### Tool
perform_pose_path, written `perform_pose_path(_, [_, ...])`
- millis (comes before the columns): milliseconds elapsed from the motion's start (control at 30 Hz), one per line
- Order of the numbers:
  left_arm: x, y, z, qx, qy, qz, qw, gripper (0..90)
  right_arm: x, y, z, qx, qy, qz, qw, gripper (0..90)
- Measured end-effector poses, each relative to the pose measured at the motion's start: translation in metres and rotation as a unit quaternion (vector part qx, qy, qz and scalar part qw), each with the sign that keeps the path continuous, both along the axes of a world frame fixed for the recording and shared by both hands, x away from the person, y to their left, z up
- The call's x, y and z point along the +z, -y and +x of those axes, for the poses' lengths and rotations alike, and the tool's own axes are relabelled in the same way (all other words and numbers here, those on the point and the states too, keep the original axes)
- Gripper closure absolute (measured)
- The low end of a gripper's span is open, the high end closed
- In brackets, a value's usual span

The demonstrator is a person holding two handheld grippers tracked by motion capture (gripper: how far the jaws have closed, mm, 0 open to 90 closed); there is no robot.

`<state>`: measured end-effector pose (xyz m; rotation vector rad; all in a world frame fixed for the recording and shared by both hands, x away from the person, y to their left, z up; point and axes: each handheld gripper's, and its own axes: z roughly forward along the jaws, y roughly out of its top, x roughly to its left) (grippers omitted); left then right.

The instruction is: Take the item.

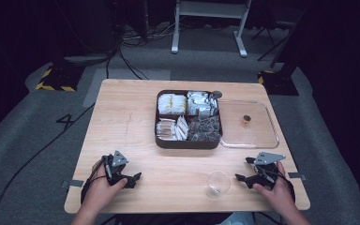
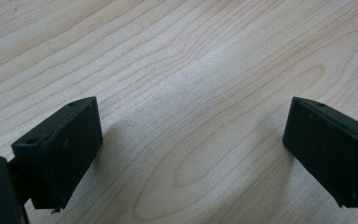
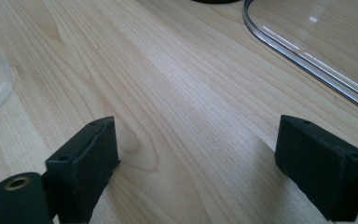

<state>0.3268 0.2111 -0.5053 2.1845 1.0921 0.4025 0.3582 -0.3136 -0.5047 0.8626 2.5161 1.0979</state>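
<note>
Plainly nothing has been picked up yet: both grippers rest low at the near edge of the tabletop (image 1: pixel 122 117), jaws spread wide with bare wood between them, as both gripper views show. The dark compartment box (image 1: pixel 189 142) sits mid-table, its four sections full of what look like wrapped packets and sachets, though the high view is too coarse to say which kind lies where. Its clear lid (image 1: pixel 262 140) lies flat just to the right of the box, touching it or nearly so, with a small brown knob (image 1: pixel 246 120) on top.

Judging by that, the box is already uncovered, and any filling of the clear cup (image 1: pixel 218 183) is still ahead; it stands upright and looks empty. The cup lies between the two grippers, near the right gripper (image 1: pixel 246 179) and just to its left, at the left edge of the right gripper view. The left gripper (image 1: pixel 132 179) is well apart from it.
</note>
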Motion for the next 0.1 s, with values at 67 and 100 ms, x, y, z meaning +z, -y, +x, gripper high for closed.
perform_pose_path(67, [0.0000,0.0001,-0.0001,0.001,0.000,0.000,1.0000,4.9,0.0000,0.0000,0.0000,-0.001,0.000,0.000,1.0000,13.2])
perform_pose_path(100, [0.0000,0.0007,-0.0011,0.007,0.000,0.002,1.0000,4.8,0.0000,-0.0001,0.0000,-0.001,0.000,0.000,1.0000,13.2])
